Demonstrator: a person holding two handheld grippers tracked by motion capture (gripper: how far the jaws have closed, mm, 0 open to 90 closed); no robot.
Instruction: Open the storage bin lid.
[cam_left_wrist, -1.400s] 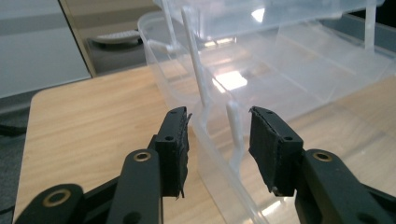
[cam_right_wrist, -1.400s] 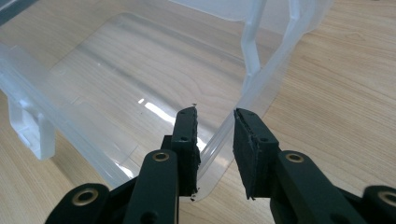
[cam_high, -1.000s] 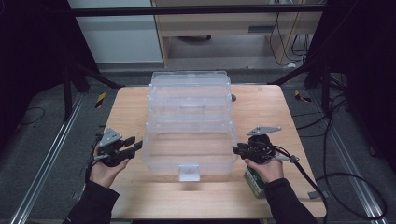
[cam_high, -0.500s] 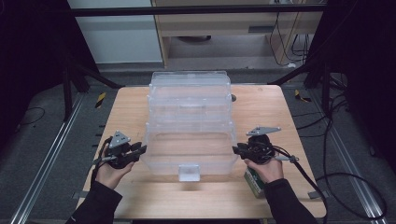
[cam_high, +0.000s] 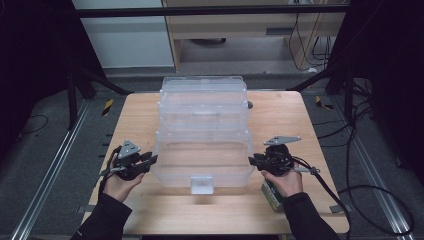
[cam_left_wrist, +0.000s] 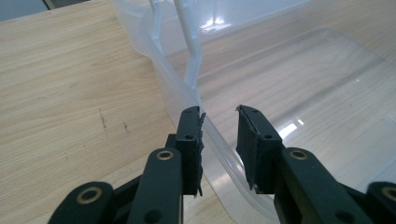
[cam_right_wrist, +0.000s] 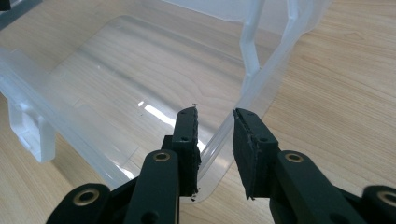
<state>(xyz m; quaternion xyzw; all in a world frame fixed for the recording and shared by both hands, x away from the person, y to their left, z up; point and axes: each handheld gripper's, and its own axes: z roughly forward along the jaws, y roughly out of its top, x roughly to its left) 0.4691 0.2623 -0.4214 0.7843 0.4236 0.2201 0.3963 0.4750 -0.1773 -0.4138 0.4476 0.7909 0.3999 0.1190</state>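
High view: left gripper (cam_high: 150, 161) and right gripper (cam_high: 256, 161) straddle the clear plastic bin's (cam_high: 202, 165) side rims, jaws not visibly clamped; bare wooden table (cam_high: 135, 115) lies outside both.

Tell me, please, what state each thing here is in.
Clear tiered box: opened out, upper trays stepped back.
Bottom tray: empty.
Left gripper: open; jaws have just been closing, with the tray's side wall between them.
Right gripper: open, astride the opposite side wall.
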